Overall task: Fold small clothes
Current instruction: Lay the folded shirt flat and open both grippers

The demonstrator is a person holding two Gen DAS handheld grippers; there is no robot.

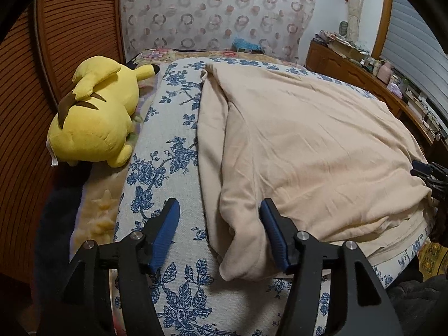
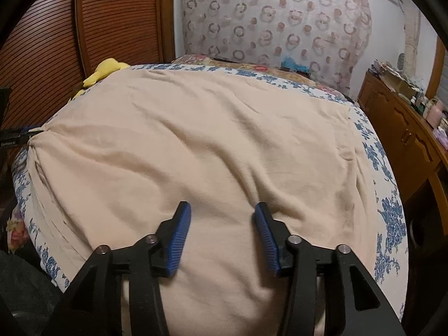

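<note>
A cream garment [image 1: 308,145] lies spread on a white cloth with blue flowers [image 1: 168,151], folded along its left side. My left gripper [image 1: 219,212] is open at the garment's near left corner, its jaws either side of the corner fold [image 1: 240,246]. My right gripper [image 2: 222,215] is open, low over the near middle of the garment [image 2: 196,140]. The right gripper also shows in the left wrist view [image 1: 431,176] at the garment's right edge. The left gripper shows at the far left edge of the right wrist view [image 2: 16,135], next to a bunched corner.
A yellow plush toy [image 1: 98,112] lies left of the cloth by a ribbed wooden panel [image 1: 70,28]. A patterned curtain [image 1: 218,8] hangs behind. A wooden dresser [image 2: 406,128] with small items stands at the right.
</note>
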